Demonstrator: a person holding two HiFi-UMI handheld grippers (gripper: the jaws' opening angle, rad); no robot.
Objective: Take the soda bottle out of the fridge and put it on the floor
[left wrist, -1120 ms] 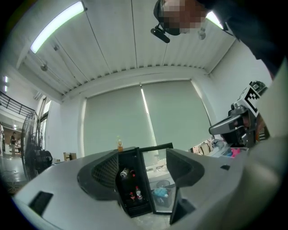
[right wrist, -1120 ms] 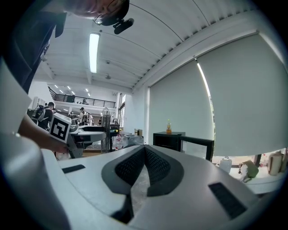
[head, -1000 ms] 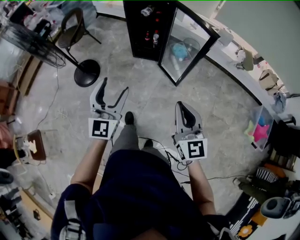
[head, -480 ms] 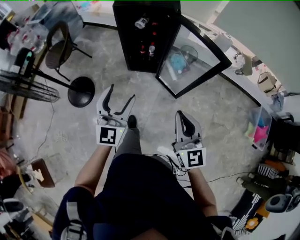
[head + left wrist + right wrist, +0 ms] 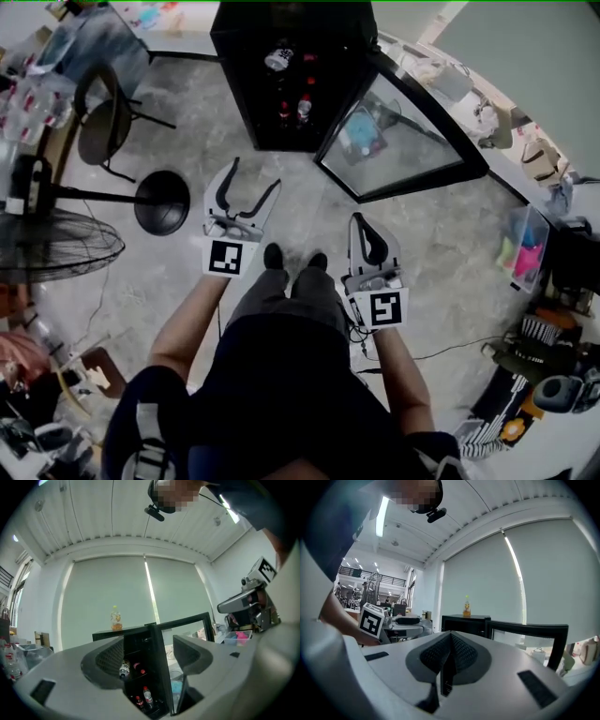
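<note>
The grey floor runs up to the big black fridge, and its glass door hangs wide open. The person stands near it, so I think the step now is getting close to reach in. The left gripper has its jaws spread apart with nothing between them, and it looks at the shelves. The right gripper has its jaws pressed together on nothing. The soda bottle stands on a shelf inside the fridge, near other small bottles. Next, the left gripper should go in, fit round the bottle and squeeze
</note>
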